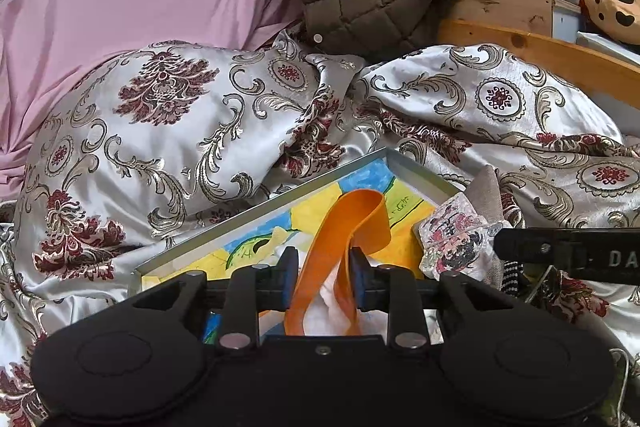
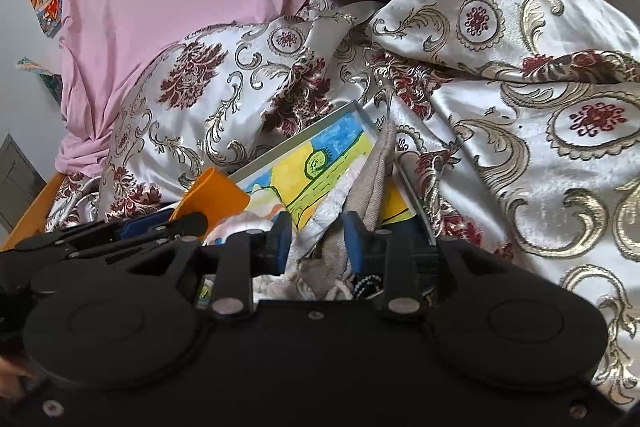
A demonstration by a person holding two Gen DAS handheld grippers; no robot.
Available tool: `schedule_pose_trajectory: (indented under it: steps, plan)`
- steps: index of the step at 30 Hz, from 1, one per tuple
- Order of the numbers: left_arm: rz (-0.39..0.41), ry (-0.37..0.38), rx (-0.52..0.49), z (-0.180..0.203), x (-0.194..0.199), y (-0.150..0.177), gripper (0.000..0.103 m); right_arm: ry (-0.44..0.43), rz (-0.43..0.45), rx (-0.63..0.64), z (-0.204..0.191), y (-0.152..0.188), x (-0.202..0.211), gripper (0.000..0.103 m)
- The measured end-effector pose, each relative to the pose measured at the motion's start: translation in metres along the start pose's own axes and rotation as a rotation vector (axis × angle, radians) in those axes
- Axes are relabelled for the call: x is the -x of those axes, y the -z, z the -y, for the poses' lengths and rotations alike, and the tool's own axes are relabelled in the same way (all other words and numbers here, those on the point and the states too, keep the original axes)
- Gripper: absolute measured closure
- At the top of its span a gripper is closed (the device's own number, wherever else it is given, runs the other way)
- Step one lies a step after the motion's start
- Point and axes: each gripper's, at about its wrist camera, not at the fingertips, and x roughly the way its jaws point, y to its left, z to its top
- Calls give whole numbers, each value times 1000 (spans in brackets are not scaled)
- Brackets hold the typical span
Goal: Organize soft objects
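We hold the left gripper (image 1: 324, 275) low and level, its blue-padded jaws closed on an orange strap (image 1: 340, 239). We hold the right gripper (image 2: 316, 237) just beside it, on its right, jaws closed on a beige cloth (image 2: 368, 187). In the left wrist view, one right finger (image 1: 568, 253) crosses at the right edge. Both grippers point forward, nearly parallel.

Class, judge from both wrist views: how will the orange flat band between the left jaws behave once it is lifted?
The orange flat band probably flops: it already folds over in a loop. It looks thin, so likely light. The left gripper holds it above the framed painting; its smooth surface may slip.
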Motion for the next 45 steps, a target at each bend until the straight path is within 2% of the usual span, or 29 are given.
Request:
schedule_pose_trajectory:
  steps: [5, 9, 11, 14, 16, 19, 25, 28, 31, 37, 45]
  plan:
    - [8, -6, -14, 5, 11, -3, 63, -3, 21, 23, 2, 0, 19, 64]
    - [36, -17, -27, 13, 26, -2, 45, 0, 50, 68, 2, 2, 43, 52]
    - [49, -23, -31, 17, 35, 0, 39, 2, 70, 88, 2, 3, 56, 41]
    - [62, -40, -52, 23, 51, 2, 34, 2, 89, 109, 2, 6, 76, 29]
    - [75, -49, -54, 25, 62, 4, 27, 7, 106, 134, 1, 9, 92, 23]
    - [98, -64, -56, 28, 83, 9, 20, 4, 142, 156, -1, 17, 120, 0]
    - [127, -84, -82, 37, 130, 29, 16, 11, 196, 225, -14, 38, 174, 1]
    - [138, -89, -73, 39, 153, 40, 10, 22, 221, 273, -23, 51, 201, 1]
    - [154, -93, -59, 41, 179, 54, 8, 33, 244, 305, -30, 66, 229, 1]
    - [177, -118, -41, 43, 224, 84, 4, 49, 281, 297, -41, 102, 281, 1]
    - [194, -135, -82, 57, 266, 118, 4, 76, 299, 287, -49, 145, 329, 1]
